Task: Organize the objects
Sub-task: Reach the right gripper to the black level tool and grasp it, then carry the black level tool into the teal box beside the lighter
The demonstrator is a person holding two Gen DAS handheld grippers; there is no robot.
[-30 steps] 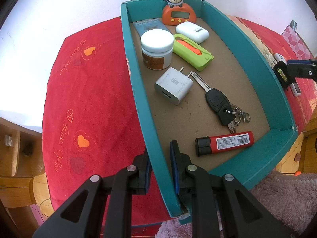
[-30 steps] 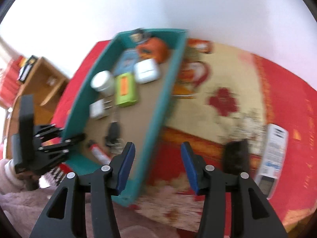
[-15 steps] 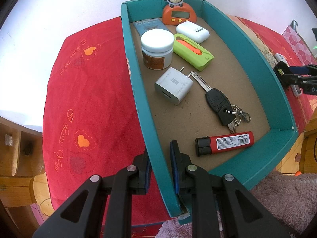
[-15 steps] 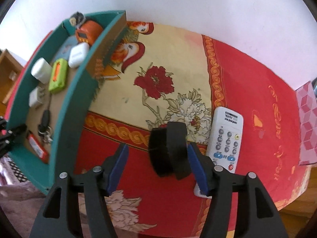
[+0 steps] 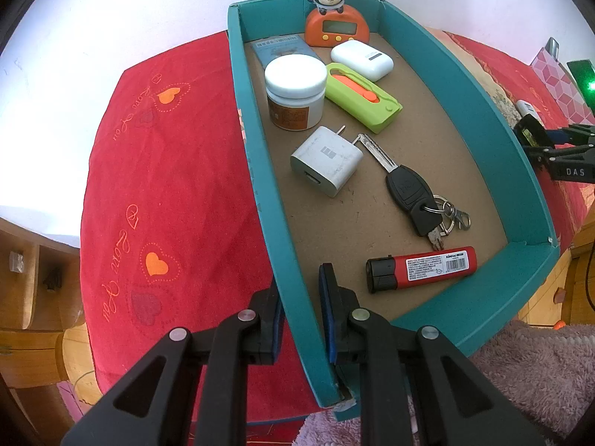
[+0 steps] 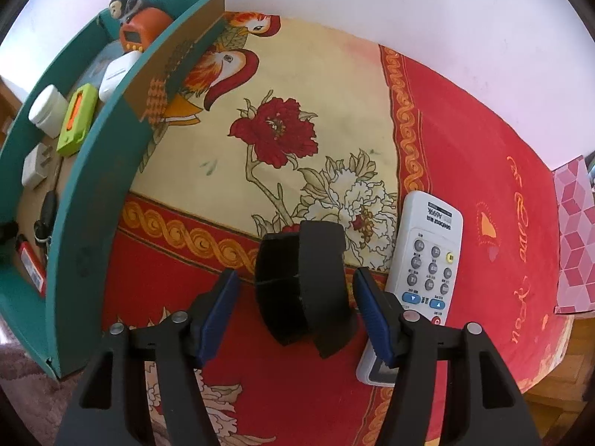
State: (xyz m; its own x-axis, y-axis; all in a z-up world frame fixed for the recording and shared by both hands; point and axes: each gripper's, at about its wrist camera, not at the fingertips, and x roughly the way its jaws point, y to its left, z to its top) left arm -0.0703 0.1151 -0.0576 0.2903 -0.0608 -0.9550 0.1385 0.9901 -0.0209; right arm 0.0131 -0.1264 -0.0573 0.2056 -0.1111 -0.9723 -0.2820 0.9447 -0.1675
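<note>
My left gripper is shut on the near left wall of the teal box, one pad inside and one outside. In the box lie a monkey timer, a white jar, a green case, a white charger, a car key and a red lighter. In the right wrist view my right gripper stands open, pointing down at a black curved object on the tablecloth. Both pads are clear of the black object. A white remote lies just to its right.
A pink patterned box sits at the table's right edge. The teal box stands left of the right gripper. A pink fluffy rug lies below the table's front edge, and wooden furniture stands at the left.
The right gripper swung from the box's corner to the right, came down over the black object, and its jaws widened. The left gripper kept its hold on the box wall.
</note>
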